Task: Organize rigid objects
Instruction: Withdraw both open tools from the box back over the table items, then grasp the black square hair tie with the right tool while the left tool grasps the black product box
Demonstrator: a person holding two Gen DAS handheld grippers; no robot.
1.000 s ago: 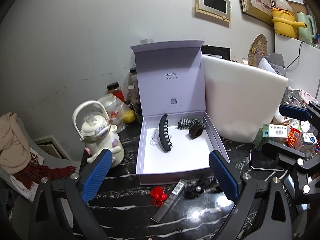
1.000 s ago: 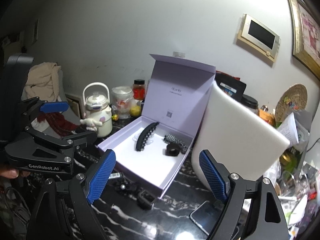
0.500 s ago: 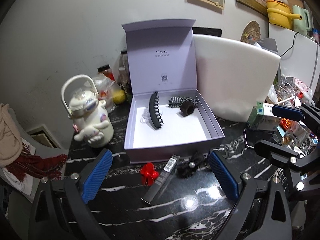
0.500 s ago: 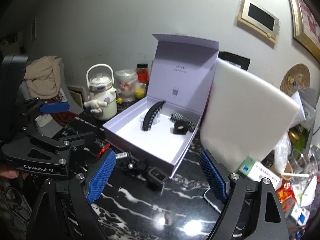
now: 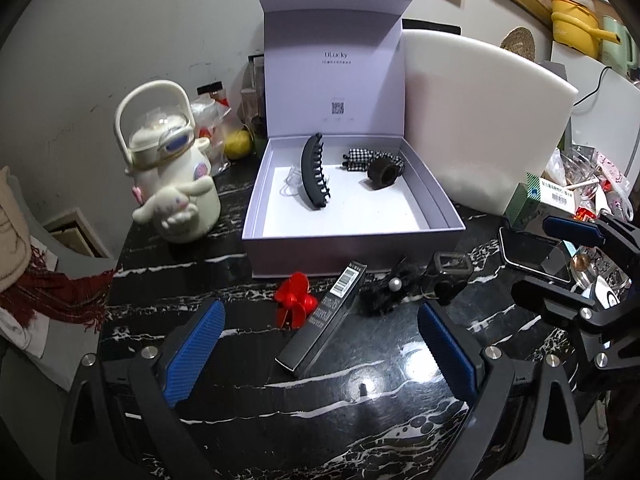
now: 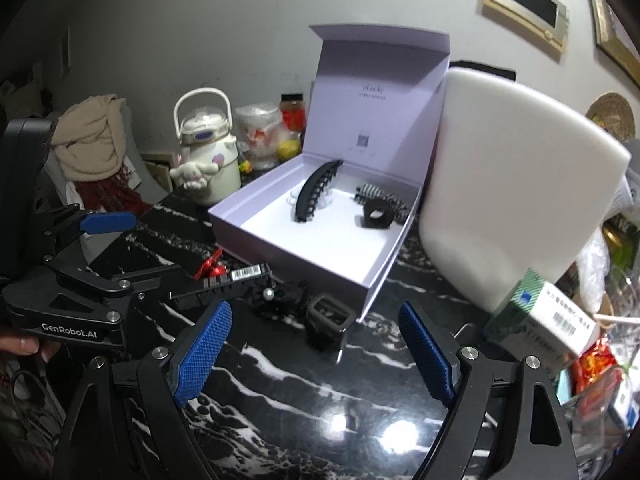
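An open lavender box stands on the black marble table, its lid upright. Inside lie a long black hair clip, a checkered hair tie and a dark ring. In front of the box lie a red bow clip, a slim black barcode box, a fuzzy black pearl clip and a square black clip. My left gripper hovers open just short of the slim box, holding nothing. My right gripper is open and empty, just short of the square clip.
A white kettle-shaped bottle with a plush dog stands left of the box. A white foam board leans at its right. A phone, a green-white carton and clutter fill the right side. Cloth hangs at the left.
Both grippers have sunk toward the table and tipped further down. The loose items in front of the box now sit closer and larger. Both stay open.
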